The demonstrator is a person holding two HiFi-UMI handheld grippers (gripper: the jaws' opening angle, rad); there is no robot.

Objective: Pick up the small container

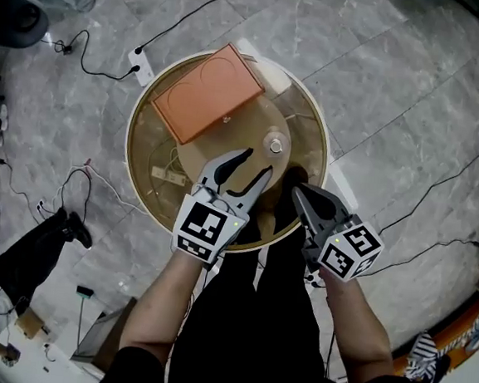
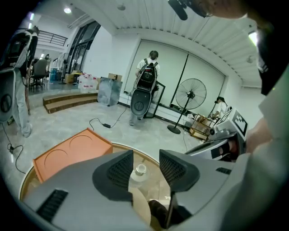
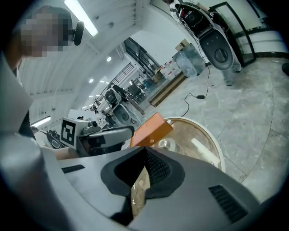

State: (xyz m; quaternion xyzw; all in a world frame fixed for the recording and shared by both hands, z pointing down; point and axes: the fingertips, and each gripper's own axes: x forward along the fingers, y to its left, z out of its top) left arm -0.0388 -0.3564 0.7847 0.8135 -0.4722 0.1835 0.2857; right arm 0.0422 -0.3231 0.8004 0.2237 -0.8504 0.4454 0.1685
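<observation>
Small clear capped container point(image 1: 275, 142) stands on round glass counter point(image 1: 130, 139), orange tray point(image 1: 208, 90) just up-left of it; L tongs point(image 1: 257, 165) spread, empty, tips just short of it; R tongs point(image 1: 299, 190) pressed together, empty, lower-right of it.

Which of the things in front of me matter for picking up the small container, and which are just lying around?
For the job:
- small container
- left gripper, open and aimed at it
- round table that it stands on

Just lying about:
- orange tray on the table
- power strip on the floor
</observation>
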